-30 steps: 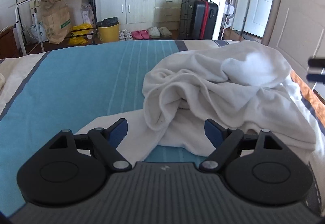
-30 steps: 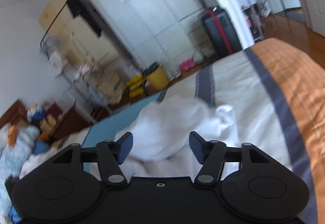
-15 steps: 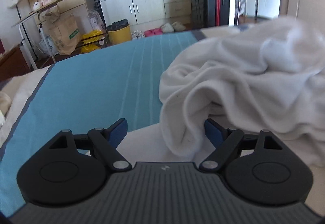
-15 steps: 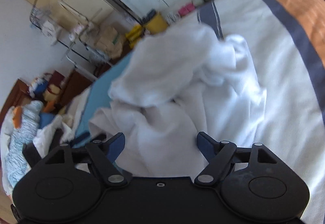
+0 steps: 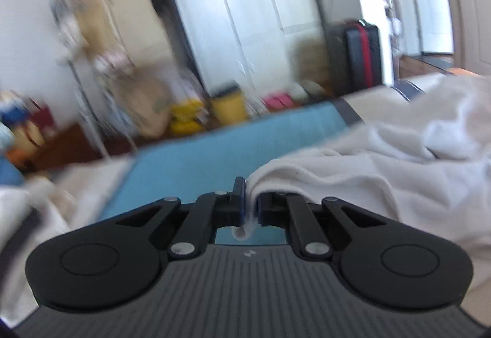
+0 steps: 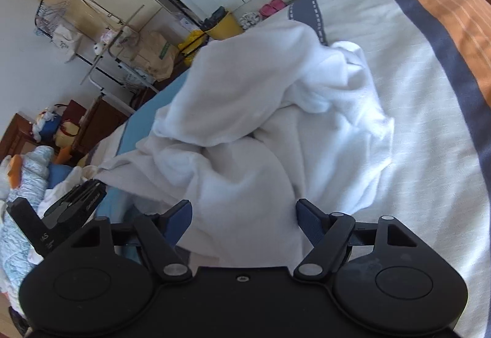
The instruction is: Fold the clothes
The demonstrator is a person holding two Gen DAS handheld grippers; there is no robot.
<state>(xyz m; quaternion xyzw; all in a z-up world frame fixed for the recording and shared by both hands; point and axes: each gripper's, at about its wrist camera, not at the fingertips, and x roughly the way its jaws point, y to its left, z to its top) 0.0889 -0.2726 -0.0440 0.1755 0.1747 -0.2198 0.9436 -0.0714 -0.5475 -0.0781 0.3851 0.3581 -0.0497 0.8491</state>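
Striped bedspread, left gripper pinching white garment, right gripper jaws wide.

Room behind the bed is motion-blurred.

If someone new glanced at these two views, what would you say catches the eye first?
The rumpled white cloth heaped mid-bed, across the blue and cream stripes. Next, the left tongs, shut on a cloth edge, while the right tongs stand open over the heap's near side. Behind, a yellow bin stands by the wardrobe.
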